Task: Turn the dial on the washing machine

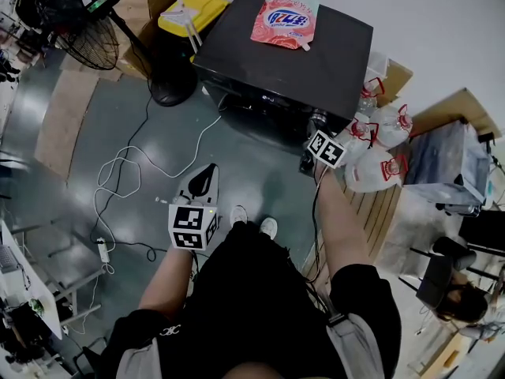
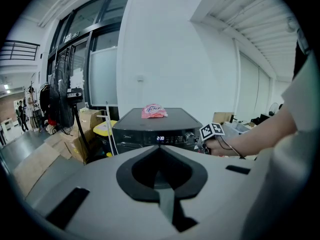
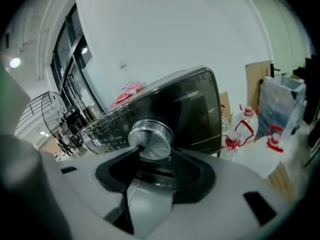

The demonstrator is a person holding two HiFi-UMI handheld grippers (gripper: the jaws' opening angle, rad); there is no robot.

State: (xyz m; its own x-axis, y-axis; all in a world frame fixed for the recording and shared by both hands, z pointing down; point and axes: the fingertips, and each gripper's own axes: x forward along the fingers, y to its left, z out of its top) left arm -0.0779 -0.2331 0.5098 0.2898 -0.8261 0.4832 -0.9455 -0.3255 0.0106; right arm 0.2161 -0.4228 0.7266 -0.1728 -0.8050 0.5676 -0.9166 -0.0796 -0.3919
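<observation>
Gripping the dial (image 3: pixel 150 138), outstretched right tongs (image 1: pixel 317 130) tilted; left tongs (image 1: pixel 208 172) closed, empty, low.

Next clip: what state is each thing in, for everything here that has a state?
Black washing machine: switched on, display lit.
Silver round dial: clamped between jaws.
Right gripper: shut on the dial.
Left gripper: jaws together, empty, away from the machine.
Pink plastic pouch: lying flat on the machine's top.

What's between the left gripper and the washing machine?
Just grey floor, crossed by a white cable; the head view shows it.
</observation>
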